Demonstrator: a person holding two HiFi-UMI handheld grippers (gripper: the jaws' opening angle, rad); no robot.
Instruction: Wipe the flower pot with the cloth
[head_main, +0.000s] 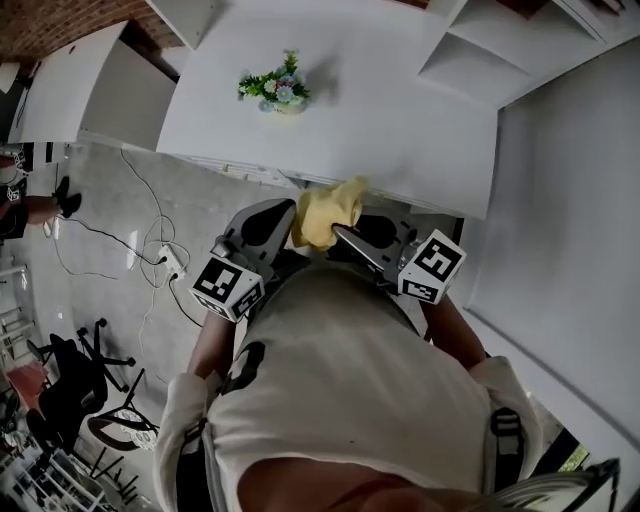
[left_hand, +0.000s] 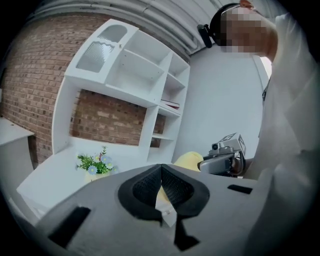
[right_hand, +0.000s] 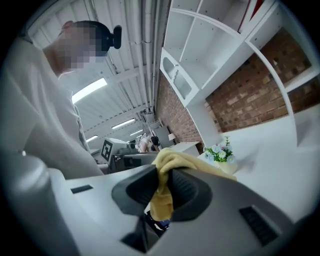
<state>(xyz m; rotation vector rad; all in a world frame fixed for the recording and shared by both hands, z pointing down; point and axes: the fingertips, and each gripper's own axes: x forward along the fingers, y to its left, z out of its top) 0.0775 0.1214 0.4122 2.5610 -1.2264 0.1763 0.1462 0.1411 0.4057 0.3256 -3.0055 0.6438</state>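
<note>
You hold a soft yellow cloth (head_main: 325, 215) bunched between both tools, right at the near edge of the white table (head_main: 400, 130) and close in front of your chest.

The left tool (head_main: 288, 222) is clenched. In the left gripper view its ribbed black pads (left_hand: 146, 187) meet on a thin pale edge of the yellow cloth (left_hand: 163, 199) with a small white tag hanging from it, and the left tool (left_hand: 161, 184) points across the table toward the far side.

The right tool (head_main: 345, 235) is clamped on a thicker fold. In the right gripper view the yellow cloth (right_hand: 162, 197) fills the gap in the right tool (right_hand: 164, 181) and spills over the top of its jaws.

The small pale flower pot (head_main: 288, 104), holding green leaves and blue flowers, stands upright on the table's far half, well apart from the cloth and both tools. It shows to the left in the left gripper view (left_hand: 94, 175) and to the right in the right gripper view (right_hand: 226, 165).

A white shelf unit (left_hand: 150, 85) rises from the table's far side against a red brick wall (left_hand: 40, 60).
</note>
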